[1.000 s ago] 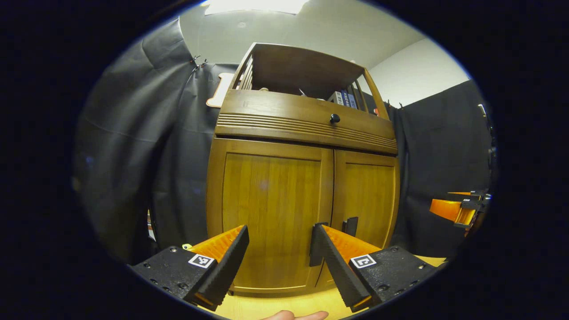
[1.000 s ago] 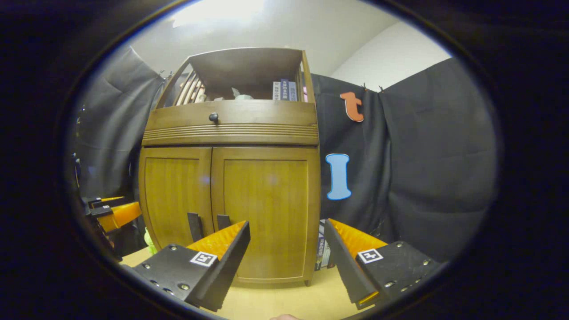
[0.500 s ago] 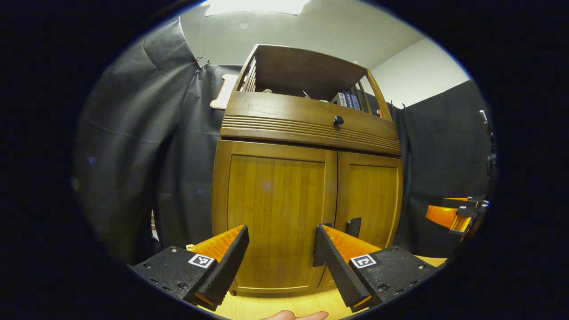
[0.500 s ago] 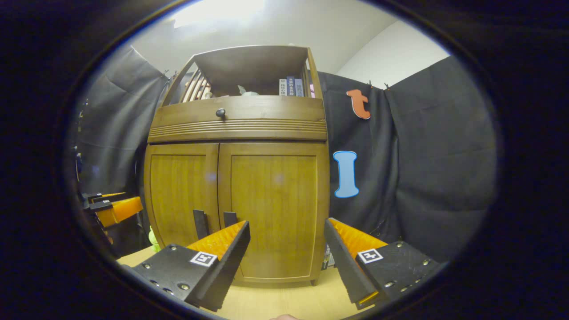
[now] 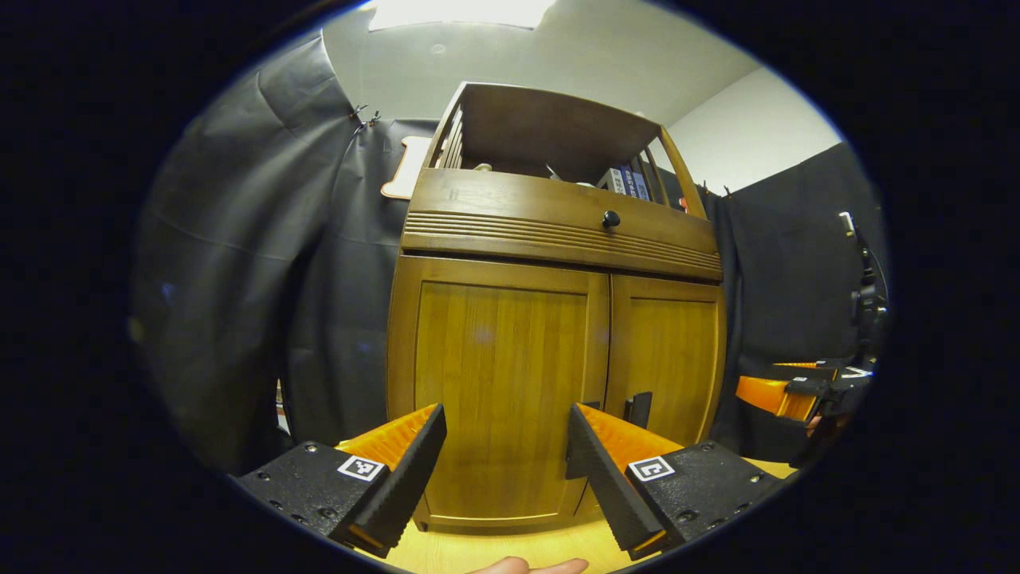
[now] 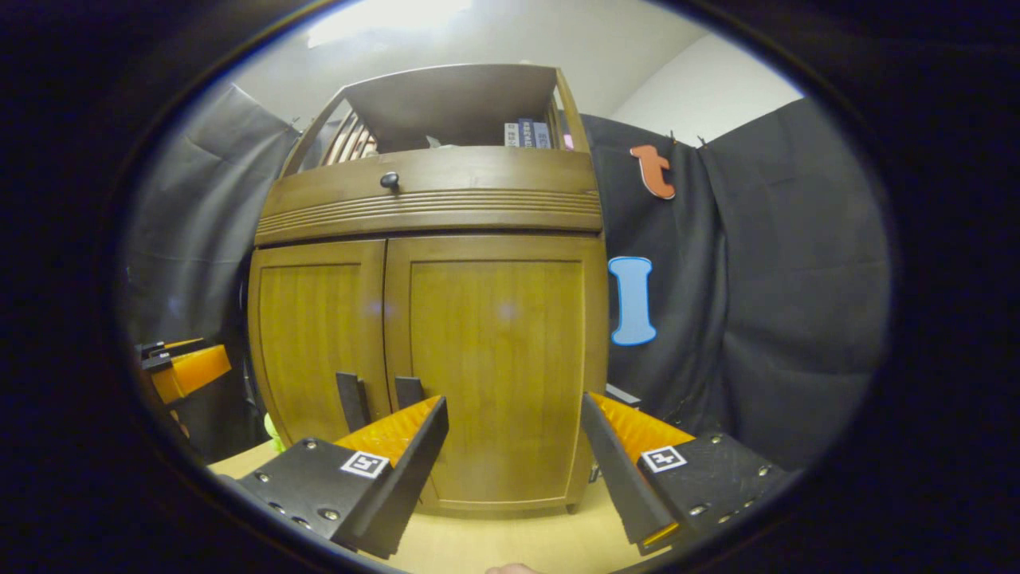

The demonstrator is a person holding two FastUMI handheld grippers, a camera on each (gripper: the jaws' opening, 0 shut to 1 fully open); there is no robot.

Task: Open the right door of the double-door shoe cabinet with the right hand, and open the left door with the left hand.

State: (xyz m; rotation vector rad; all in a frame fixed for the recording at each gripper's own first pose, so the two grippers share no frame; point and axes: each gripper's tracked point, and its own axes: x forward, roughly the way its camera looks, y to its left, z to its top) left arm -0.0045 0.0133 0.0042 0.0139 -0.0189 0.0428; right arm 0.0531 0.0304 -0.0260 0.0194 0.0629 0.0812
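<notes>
The wooden shoe cabinet [image 5: 558, 231] stands before me with both doors closed. In the left gripper view, my left gripper [image 5: 505, 414] is open in front of the left door [image 5: 498, 367], short of touching it. The right door [image 5: 668, 351] carries a dark upright handle [image 5: 637, 408] near the centre seam. In the right gripper view, my right gripper [image 6: 514, 402] is open before the right door [image 6: 498, 351]. Two dark handles [image 6: 348, 399] [image 6: 408, 389] sit side by side at the seam, left of that gripper. The left door [image 6: 319, 335] is beside it.
A drawer with a round black knob [image 5: 610, 218] runs above the doors. Books [image 6: 526, 134] stand on the open top shelf. Black cloth hangs on both sides. The floor [image 6: 510, 542] is light wood. The other gripper shows at each view's edge [image 5: 785, 391] [image 6: 183, 371].
Both grippers have moved closer to the cabinet, which looms larger, most clearly in the right gripper view. Both stay open and the doors stay closed.
</notes>
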